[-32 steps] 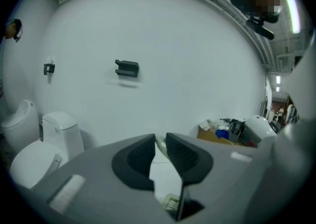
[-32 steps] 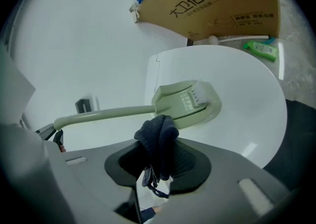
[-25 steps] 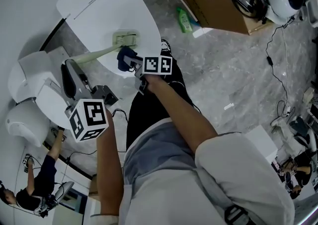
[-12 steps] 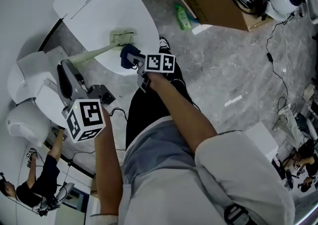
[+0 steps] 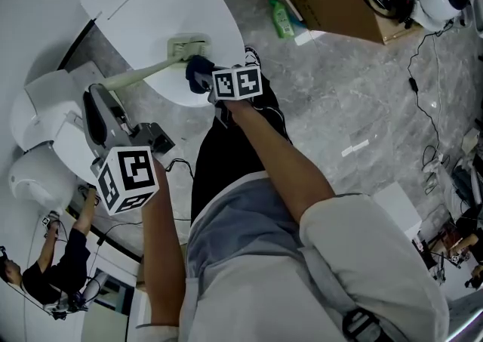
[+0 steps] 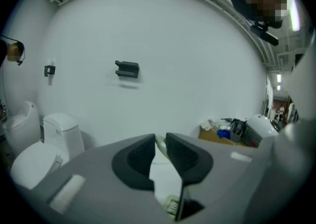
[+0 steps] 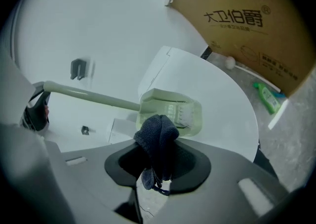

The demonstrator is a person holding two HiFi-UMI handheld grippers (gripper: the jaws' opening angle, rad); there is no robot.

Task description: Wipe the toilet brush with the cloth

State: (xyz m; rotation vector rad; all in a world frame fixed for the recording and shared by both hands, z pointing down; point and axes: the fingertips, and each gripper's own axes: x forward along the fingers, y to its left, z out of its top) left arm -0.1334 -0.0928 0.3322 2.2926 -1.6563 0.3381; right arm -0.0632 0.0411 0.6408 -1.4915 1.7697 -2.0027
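While my left gripper (image 6: 160, 151) clamps the toilet brush (image 7: 170, 112) by its handle, the head lies just above the cloth (image 7: 157, 136) pinched in my right gripper (image 7: 158, 168).

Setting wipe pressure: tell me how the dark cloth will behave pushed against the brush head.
The cloth bunches and droops from the jaws, so probably floppy; it should fold, not push stiffly. Its knit texture looks grippy, unlikely to slide.
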